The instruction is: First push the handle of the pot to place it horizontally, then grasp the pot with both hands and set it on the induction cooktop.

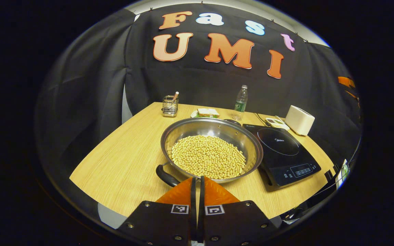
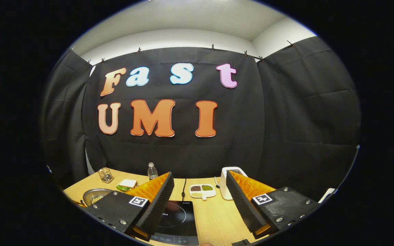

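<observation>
Since the pot point(image 1: 211, 150), loaded with soybeans point(image 1: 208, 156), sits mid-table just left of the induction cooktop point(image 1: 282, 150) with its black handle point(image 1: 165, 176) sticking out at about 7 o'clock, the step in hand looks like the handle push, and the left gripper point(image 1: 197, 186) is lined up for it with its fingers pressed together on nothing, tips just beside the handle. Low, steady pressure near the handle's end is probably best, so the beans aren't sloshed out. Meanwhile the right gripper point(image 2: 199, 191) is held wide apart above the cooktop, empty.
</observation>
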